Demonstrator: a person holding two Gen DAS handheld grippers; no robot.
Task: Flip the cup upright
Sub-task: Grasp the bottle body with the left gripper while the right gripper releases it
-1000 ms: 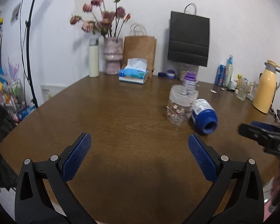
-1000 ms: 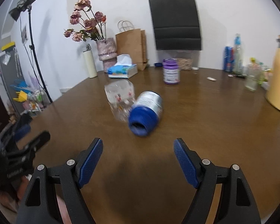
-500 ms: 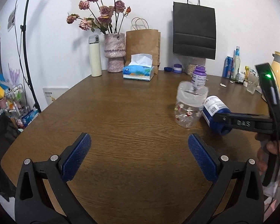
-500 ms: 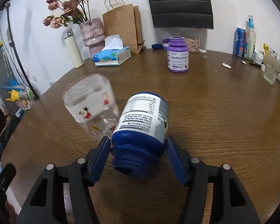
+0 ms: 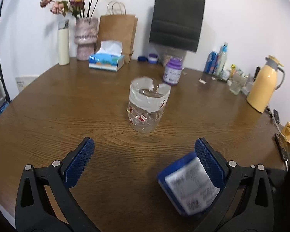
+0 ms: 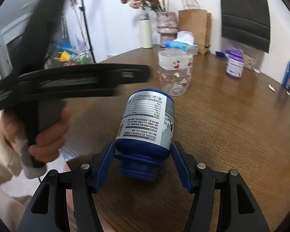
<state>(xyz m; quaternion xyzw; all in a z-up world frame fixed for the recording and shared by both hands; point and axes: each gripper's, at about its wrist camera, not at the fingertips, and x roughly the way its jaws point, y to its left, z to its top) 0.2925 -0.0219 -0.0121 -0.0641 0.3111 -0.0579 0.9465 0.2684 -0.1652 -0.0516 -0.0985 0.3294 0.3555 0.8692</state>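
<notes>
Pinching the blue supplement bottle (image 6: 147,127) near its neck, my right tool (image 6: 143,160) holds it tilted above the counter (image 6: 232,135). My left tool (image 5: 143,160) hangs spread, empty. Risk: the smooth bottle slips while rotating, striking the clear jar (image 6: 175,73) beyond.

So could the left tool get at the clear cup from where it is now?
Probably yes. The left tool is open and empty, and the clear cup stands straight ahead with only bare table between. The blue bottle sits off to its right, clamped in the right tool.
</notes>
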